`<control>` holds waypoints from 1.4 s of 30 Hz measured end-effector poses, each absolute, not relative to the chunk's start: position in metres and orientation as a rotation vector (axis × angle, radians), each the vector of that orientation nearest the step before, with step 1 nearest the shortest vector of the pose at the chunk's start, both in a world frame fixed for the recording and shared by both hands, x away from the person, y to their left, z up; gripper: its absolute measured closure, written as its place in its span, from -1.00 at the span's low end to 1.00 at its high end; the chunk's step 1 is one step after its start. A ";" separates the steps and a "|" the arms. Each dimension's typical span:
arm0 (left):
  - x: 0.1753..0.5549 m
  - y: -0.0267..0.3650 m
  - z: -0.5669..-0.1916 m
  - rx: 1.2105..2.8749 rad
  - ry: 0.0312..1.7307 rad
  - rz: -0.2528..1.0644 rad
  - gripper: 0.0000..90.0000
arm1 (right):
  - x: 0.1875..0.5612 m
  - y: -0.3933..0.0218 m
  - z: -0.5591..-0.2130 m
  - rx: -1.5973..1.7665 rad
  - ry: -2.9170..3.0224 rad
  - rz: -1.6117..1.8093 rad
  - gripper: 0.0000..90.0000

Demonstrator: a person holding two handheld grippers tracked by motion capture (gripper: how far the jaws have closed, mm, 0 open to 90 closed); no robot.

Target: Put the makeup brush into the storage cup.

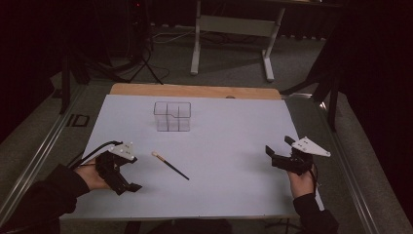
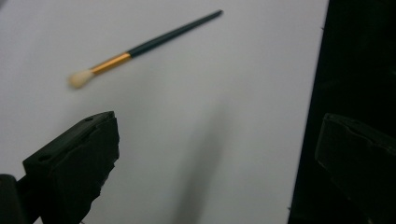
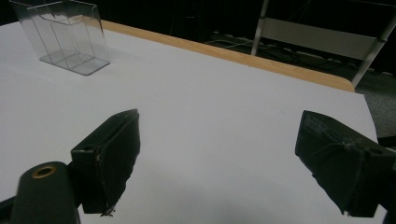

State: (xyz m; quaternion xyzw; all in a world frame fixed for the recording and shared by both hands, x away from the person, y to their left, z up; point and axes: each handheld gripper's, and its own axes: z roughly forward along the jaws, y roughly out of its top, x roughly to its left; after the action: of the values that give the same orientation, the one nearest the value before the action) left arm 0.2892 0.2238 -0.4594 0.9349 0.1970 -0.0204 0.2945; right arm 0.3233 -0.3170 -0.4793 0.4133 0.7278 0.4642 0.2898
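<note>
White table (image 1: 219, 195), brush (image 1: 170, 165) and clear organizer (image 1: 172, 116) mid-sheet, left hand-held gripper (image 1: 130, 170) and right hand-held gripper (image 1: 279, 147) gaping at side edges

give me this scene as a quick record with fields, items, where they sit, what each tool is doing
surface: white sheet on a wooden table
brush: makeup brush lying flat near the left tool, bristles pointing away from the person
organizer: clear compartmented box, upright, toward the far side, empty
left tool: open, holding nothing, beside the brush
right tool: open, holding nothing, at the sheet's right edge
</note>
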 end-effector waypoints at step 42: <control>0.306 0.159 -0.463 2.733 0.138 -0.089 -1.00 | 0.326 -0.313 -0.482 1.072 1.994 1.231 -0.69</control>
State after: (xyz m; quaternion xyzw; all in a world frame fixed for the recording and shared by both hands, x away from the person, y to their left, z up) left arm 0.3063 0.1590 -0.4626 0.9779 0.0494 -0.0320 0.2005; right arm 0.3259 -0.3129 -0.4816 0.3994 0.7433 0.4587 0.2786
